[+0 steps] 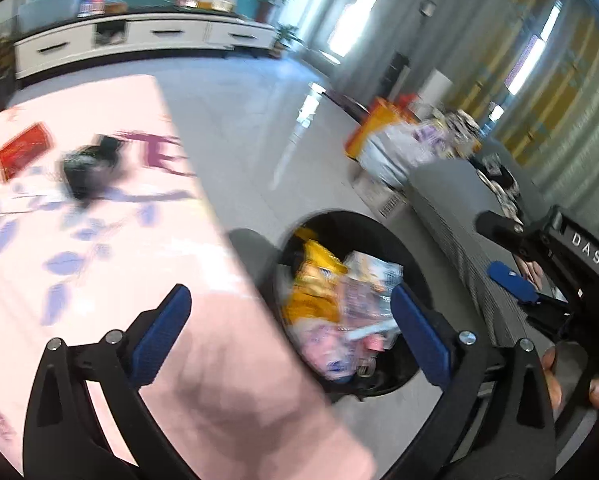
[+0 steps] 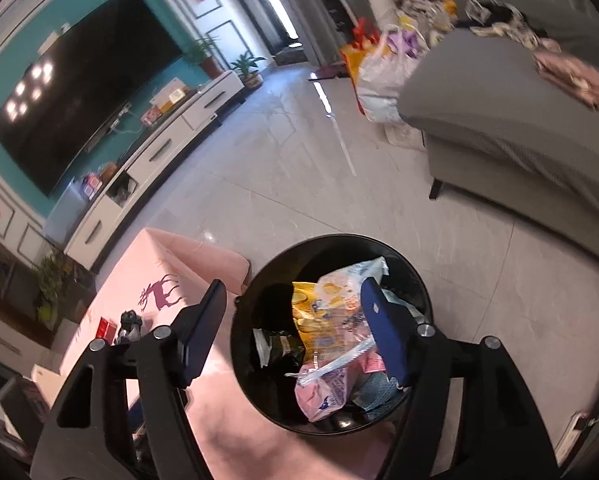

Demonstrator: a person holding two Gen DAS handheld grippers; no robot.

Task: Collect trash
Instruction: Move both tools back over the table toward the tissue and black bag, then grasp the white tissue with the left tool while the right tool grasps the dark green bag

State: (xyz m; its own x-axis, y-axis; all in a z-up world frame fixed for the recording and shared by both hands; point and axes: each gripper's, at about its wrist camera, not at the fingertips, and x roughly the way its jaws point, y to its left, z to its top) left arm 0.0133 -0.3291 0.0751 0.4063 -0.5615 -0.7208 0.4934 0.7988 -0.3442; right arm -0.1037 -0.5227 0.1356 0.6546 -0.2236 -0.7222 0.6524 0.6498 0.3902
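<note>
right wrist: trash (image 2: 331,332) in bin (image 2: 339,242) below empty right tool (image 2: 295,332)

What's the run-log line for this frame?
left gripper: open, empty | right gripper: open, empty | trash bin: wrappers inside | table: items remain

The bin (image 2: 331,248) stands open-topped on the floor, touching the pink tabletop (image 2: 167,256) on its left; wrappers (image 2: 323,320) fill it partway, leaving room above them. Bare floor (image 2: 299,168) stretches beyond it. The sofa (image 2: 499,120) walls off the right, bags (image 2: 383,76) crowding its far end.
</note>
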